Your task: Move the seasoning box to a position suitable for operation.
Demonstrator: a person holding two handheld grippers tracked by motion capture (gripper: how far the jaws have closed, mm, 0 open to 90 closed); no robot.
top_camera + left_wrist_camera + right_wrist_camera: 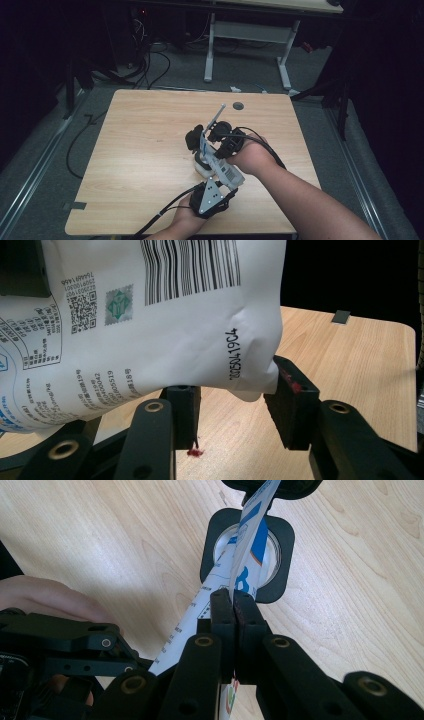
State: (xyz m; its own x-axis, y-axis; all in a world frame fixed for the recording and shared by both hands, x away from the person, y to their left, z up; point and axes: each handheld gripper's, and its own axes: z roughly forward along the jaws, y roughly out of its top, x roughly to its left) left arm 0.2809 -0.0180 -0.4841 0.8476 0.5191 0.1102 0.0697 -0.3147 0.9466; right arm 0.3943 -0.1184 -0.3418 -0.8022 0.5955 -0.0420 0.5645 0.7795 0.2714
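The room is dark around a pale wooden counter [150, 150]; behind it I can make out cables on the floor and the legs of another desk. Near the middle of the counter both hands meet over a white printed pouch [226, 172], barcode and small print on one face, blue lettering on the other.

My right claw [233, 607] is pressed together on the pouch's thin edge, holding it edge-on above a black square holder with a round white opening [247, 555]. In the high view that right claw [220, 135] sits just beyond the pouch, with the holder [202, 165] under it.

My left claw [232, 405] stands half spread at the pouch's lower corner. The pouch [165, 320] bulges down between the jaws and touches the right-hand one, but I cannot say the pads truly press on it. In the high view the left claw [210, 197] is nearest me, under its grey plate.

I judge the step to be steadying the pouch over the opening. To do it well, I would keep the right pinch firm and unmoving, keep the pouch mouth aimed at the round opening, and bring the left jaws squarely onto the corner before any pull, so the film does not slip or tear crookedly. The holder looks light, so sideways tugging could drag it.
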